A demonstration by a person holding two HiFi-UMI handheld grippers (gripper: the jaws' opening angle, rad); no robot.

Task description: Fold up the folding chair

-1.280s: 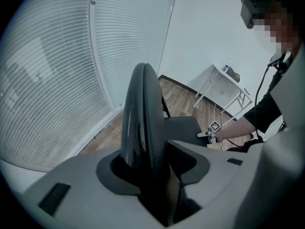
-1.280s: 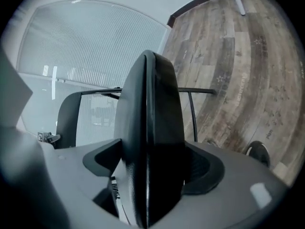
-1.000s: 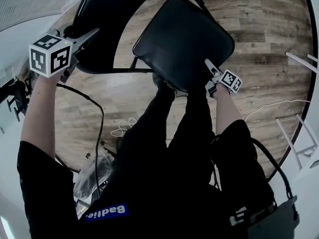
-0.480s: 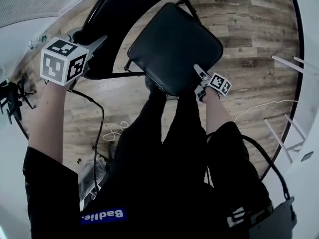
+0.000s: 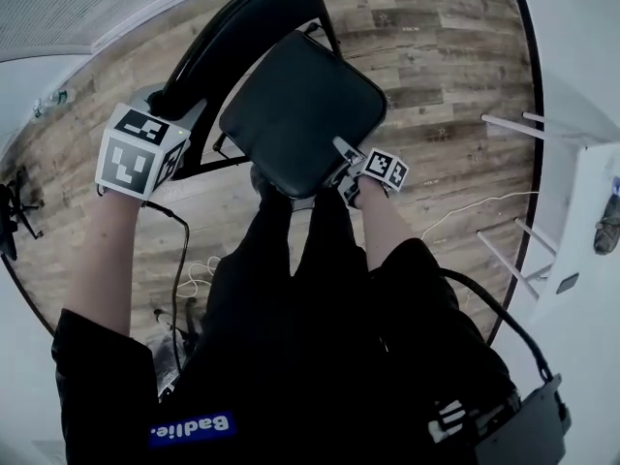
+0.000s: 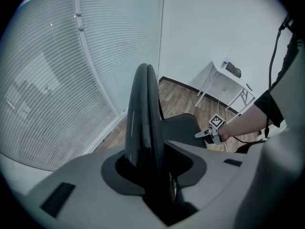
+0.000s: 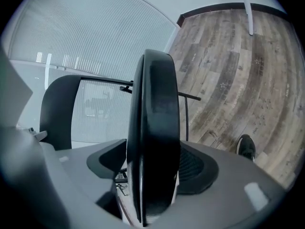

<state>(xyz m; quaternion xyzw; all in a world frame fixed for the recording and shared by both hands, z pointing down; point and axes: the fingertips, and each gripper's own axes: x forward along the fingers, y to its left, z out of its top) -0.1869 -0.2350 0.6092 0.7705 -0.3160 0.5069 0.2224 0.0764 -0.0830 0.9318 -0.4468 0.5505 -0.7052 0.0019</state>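
Both jaws have just been closing: left gripper [image 5: 179,109] clamps the backrest [image 5: 242,17], right gripper [image 5: 341,153] the seat [image 5: 295,105]. Folding looks midway; next, swing seat against backrest.

Window blinds [image 6: 47,80], white table [image 6: 204,87], wood floor [image 5: 436,95]

Left hand-held gripper [image 5: 190,114], right hand-held gripper [image 5: 342,157] clamping tighter

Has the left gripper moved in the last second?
Yes. The left gripper, jaws just closing on the chair's curved black backrest, has risen toward the camera and drawn rightward from the white wall at left.
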